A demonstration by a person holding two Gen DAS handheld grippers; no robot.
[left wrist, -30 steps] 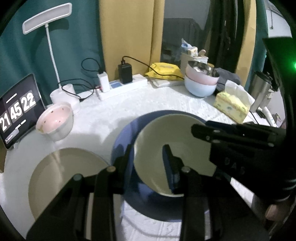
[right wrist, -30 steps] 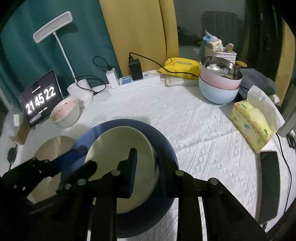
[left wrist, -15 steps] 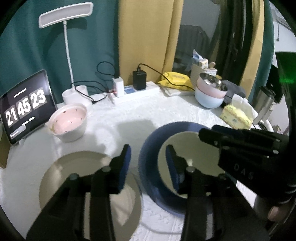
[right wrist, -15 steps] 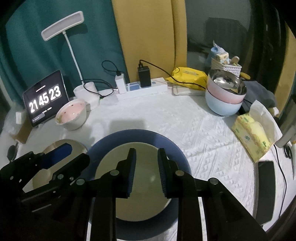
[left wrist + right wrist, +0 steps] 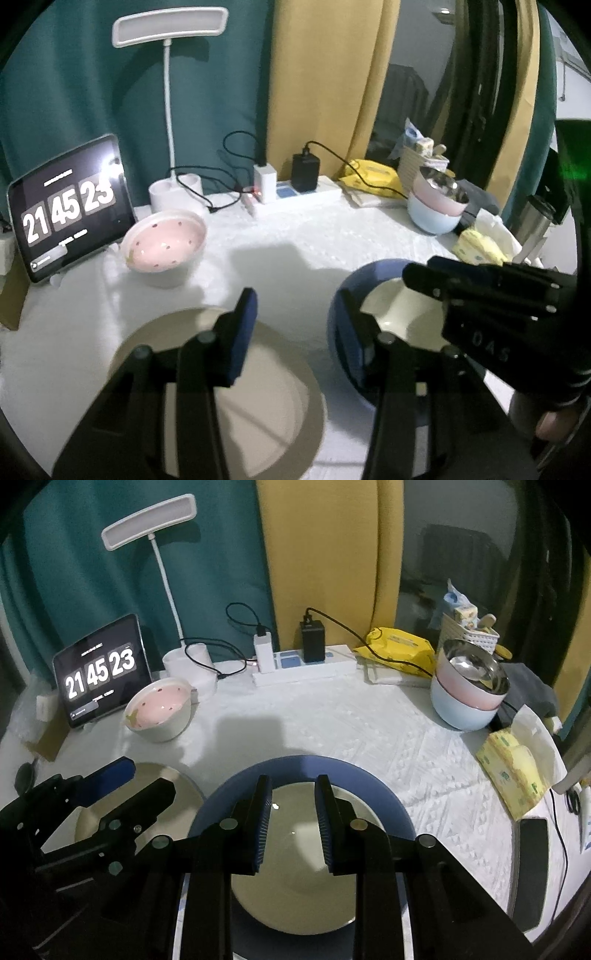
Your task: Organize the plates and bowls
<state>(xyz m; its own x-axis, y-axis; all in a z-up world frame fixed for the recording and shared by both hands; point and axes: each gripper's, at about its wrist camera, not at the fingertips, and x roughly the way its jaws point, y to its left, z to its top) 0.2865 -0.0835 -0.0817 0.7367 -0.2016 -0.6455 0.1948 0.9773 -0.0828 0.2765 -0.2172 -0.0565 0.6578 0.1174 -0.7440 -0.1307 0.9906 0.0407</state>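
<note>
While both grippers hover over the near edge of the table [image 5: 332,720], neither holds anything. Left gripper [image 5: 295,325] has just been opening its jaws; they stand apart with only bare cloth between them, beige plate [image 5: 258,398] under the left finger, blue plate [image 5: 343,332] by the right finger. Right gripper [image 5: 291,819] has jaws parted narrowly, nothing pinched, hanging above the cream bowl [image 5: 295,886], which sits inside the blue plate [image 5: 314,768] at the near edge. Beige plate [image 5: 162,775] lies just left of the blue plate, apart from it. Pink bowl [image 5: 159,709] with dots stands toward the back left, next to the tablet clock [image 5: 99,672]. Stacked bowls [image 5: 469,698], steel in pink in pale blue, stand at the back right. Tissue pack [image 5: 513,771] lies near the right edge. Lamp [image 5: 147,520] and power strip [image 5: 306,668] sit along the back edge.
</note>
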